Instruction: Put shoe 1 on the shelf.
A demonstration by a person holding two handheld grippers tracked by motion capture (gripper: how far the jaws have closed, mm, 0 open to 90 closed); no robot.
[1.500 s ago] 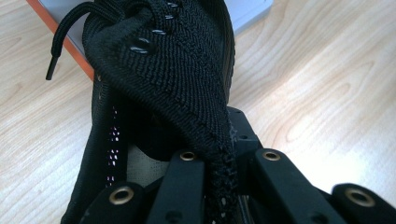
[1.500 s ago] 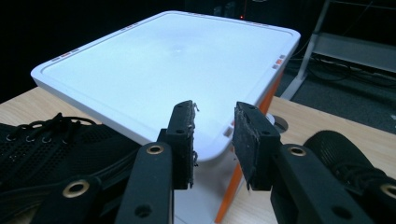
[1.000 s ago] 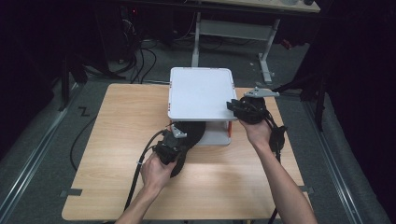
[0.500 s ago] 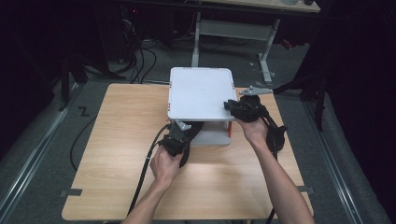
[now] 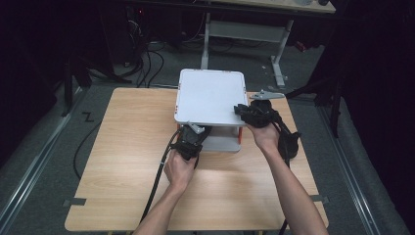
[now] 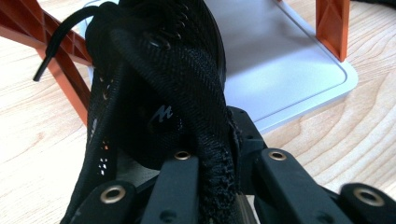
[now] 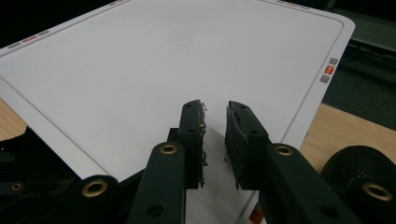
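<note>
A black mesh shoe (image 6: 163, 79) with a loose lace hangs heel-first in my left gripper (image 6: 219, 154), which is shut on its heel collar. The toe reaches in over the lower tray (image 6: 285, 60) of a two-tier white shelf (image 5: 210, 95), between orange posts (image 6: 332, 23). In the high view my left gripper (image 5: 188, 139) sits at the shelf's front left, partly under the top board. My right gripper (image 5: 244, 111) rests over the top board's front right edge. Its jaws (image 7: 215, 121) stand a narrow gap apart with nothing between them above the white board (image 7: 163, 60).
The shelf stands at the far middle of a wooden table (image 5: 122, 147). A dark mesh thing (image 7: 364, 165), perhaps a second shoe, lies on the table right of the shelf (image 5: 289, 142). A desk frame and cables sit on the floor beyond.
My left gripper has carried the shoe forward, from the open table to the shelf's front, pushing its toe under the top board. The right gripper has shifted slightly left over the top board.
</note>
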